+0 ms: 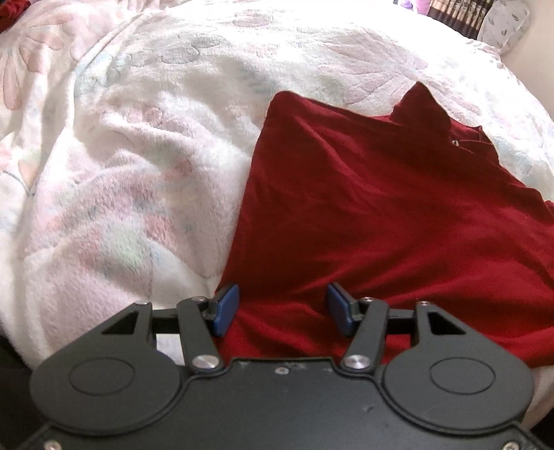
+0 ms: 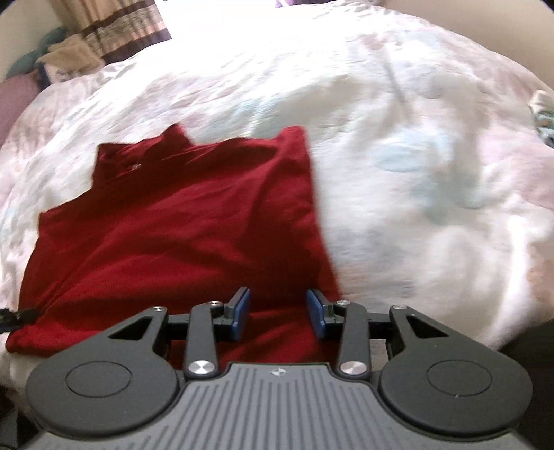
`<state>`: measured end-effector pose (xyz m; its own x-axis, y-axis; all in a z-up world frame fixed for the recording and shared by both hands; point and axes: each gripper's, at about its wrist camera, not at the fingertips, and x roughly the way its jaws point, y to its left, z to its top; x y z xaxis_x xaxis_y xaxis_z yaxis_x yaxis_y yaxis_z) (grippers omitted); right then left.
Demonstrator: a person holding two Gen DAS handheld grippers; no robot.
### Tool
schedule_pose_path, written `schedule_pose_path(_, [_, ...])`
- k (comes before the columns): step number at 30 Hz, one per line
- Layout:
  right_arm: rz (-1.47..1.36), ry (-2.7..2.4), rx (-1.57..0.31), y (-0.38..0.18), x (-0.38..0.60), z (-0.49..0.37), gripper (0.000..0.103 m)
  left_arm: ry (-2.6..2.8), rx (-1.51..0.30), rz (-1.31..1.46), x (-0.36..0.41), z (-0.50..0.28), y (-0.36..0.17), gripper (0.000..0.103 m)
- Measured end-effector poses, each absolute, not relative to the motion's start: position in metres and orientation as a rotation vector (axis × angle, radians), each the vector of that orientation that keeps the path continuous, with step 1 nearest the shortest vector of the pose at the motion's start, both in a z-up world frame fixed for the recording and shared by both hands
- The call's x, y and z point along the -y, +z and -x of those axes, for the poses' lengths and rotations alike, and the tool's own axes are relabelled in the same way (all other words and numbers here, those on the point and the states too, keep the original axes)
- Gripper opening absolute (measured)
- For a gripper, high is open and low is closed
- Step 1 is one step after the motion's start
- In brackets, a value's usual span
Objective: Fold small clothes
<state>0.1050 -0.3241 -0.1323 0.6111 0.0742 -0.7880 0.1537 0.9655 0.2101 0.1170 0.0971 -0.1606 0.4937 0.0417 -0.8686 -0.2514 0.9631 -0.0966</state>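
Item: red shirt [image 1: 381, 214], spread on floral blanket [image 1: 121, 173], hem lying between and below both jaw pairs | left gripper [image 1: 282, 309]: parted, nothing clasped | right gripper [image 2: 277, 313]: parted, nothing clasped | advice: both hem corners to be pinched evenly before folding.

A fluffy white blanket [image 1: 138, 155] with pale pink and blue flowers covered the bed. Striped curtains [image 2: 114, 31] hung behind, beside a heap of folded cloths [image 2: 65, 52].
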Motion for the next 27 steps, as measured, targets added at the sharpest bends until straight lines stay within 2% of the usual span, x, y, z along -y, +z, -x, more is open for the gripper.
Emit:
schedule_pose_path(4, [-0.209,-0.066,-0.914,-0.124,0.308,-0.109,0.043,0.131,-0.984,0.162,-0.077,-0.126,-0.136,0.057])
schedule_pose_path(8, [-0.118,0.001,-0.840,-0.104,0.271,-0.118,0.063,0.054,-0.931,0.127,-0.047,-0.145,-0.120,0.057])
schedule_pose_path(12, [-0.078,0.099,-0.797,-0.102,0.239,-0.140,0.064,0.002,-0.897,0.068,-0.013,-0.166,-0.129,0.057])
schedule_pose_path(17, [-0.065,0.163,-0.818,-0.127,0.212,-0.166,0.061,-0.064,-0.934,0.064,0.012,-0.178,-0.156,0.057])
schedule_pose_path(27, [-0.035,0.174,-0.846,-0.152,0.203,-0.162,0.063,-0.022,-0.957,0.056,0.006,-0.179,-0.175,0.060])
